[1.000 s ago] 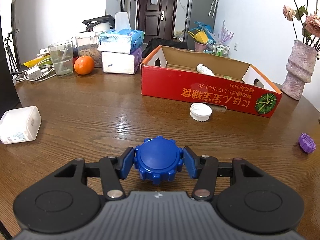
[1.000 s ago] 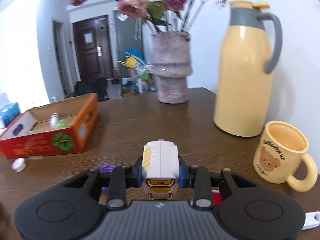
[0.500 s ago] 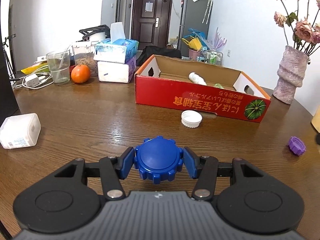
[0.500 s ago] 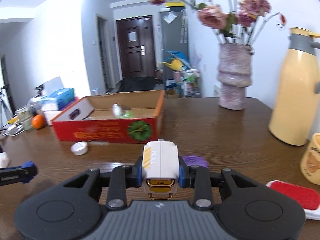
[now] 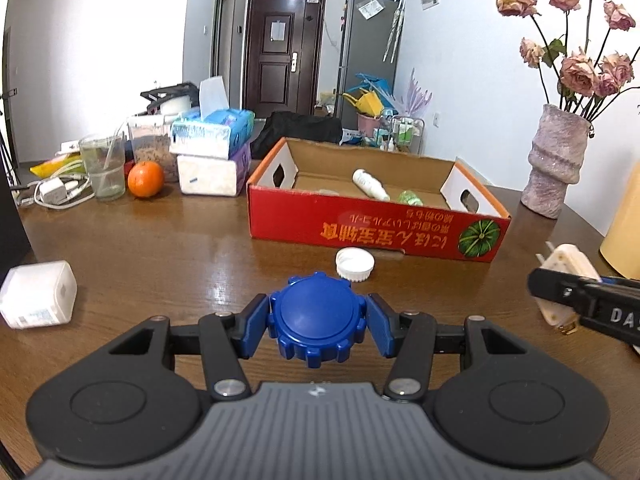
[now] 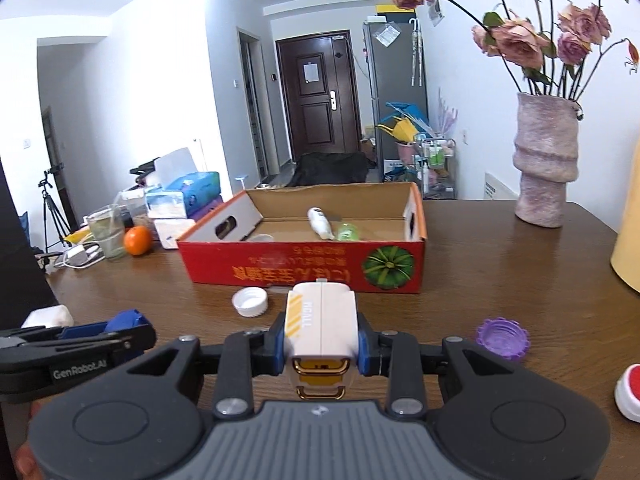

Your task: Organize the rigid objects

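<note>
My left gripper [image 5: 317, 326] is shut on a blue ridged cap [image 5: 316, 316], held above the wooden table. My right gripper [image 6: 321, 338] is shut on a white plug adapter [image 6: 320, 324] with a yellow-striped label; it also shows at the right edge of the left wrist view [image 5: 562, 284]. The open red cardboard box [image 5: 368, 232] stands ahead of both, with a white bottle [image 5: 370, 185] and a green item [image 5: 410, 198] inside. A white cap [image 5: 355, 264] lies in front of the box. A purple cap [image 6: 502, 338] lies right of the adapter.
A white rectangular container [image 5: 38, 294] lies at the left. An orange [image 5: 145, 179], a glass [image 5: 102, 166], tissue boxes [image 5: 212, 148] and a charger stand at the back left. A vase of roses [image 5: 556, 164] and a yellow thermos [image 6: 628, 232] stand at the right.
The right gripper has swung left with the adapter, from the thermos and mug towards the box. The left gripper has drawn back slightly with the blue cap. Both stay shut.
</note>
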### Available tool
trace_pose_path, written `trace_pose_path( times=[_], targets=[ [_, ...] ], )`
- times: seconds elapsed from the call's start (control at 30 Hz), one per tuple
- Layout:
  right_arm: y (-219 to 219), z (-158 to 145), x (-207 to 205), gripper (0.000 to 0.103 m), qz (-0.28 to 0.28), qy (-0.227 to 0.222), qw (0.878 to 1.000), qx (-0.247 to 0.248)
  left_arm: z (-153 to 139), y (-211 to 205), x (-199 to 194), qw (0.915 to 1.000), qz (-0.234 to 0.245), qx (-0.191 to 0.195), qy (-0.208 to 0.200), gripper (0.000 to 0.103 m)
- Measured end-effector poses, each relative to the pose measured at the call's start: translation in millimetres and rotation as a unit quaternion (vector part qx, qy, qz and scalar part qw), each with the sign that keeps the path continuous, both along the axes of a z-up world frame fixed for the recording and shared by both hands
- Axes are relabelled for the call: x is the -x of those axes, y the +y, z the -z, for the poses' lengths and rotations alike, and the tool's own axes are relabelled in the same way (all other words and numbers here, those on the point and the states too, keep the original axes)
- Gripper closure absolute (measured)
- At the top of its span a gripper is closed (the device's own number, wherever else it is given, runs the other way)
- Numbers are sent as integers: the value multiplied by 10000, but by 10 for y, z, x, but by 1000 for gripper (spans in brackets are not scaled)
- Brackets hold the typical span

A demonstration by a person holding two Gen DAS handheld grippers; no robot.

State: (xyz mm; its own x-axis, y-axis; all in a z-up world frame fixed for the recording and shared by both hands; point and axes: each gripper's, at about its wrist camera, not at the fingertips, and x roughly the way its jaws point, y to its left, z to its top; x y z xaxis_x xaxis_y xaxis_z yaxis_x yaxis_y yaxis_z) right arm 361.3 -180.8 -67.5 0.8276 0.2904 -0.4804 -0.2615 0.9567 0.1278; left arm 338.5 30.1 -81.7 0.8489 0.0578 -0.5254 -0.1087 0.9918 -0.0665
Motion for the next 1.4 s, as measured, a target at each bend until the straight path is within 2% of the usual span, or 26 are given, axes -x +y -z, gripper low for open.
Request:
trace_pose_path(
  times=[0.3,0.6,1.4],
  targets=[
    [156,-123,-91,72,-33,-177,9998,-99,-157,-24,-109,9999,11,-26,-170,49],
    [202,-203,-306,72,172,-413,9988,-211,-305,-36,-375,9994,-13,-4,-352,49],
    [268,-173,-1307,72,392,-573,9967,-417,-381,70,-1359,9974,-111,435,-555,49]
  ],
)
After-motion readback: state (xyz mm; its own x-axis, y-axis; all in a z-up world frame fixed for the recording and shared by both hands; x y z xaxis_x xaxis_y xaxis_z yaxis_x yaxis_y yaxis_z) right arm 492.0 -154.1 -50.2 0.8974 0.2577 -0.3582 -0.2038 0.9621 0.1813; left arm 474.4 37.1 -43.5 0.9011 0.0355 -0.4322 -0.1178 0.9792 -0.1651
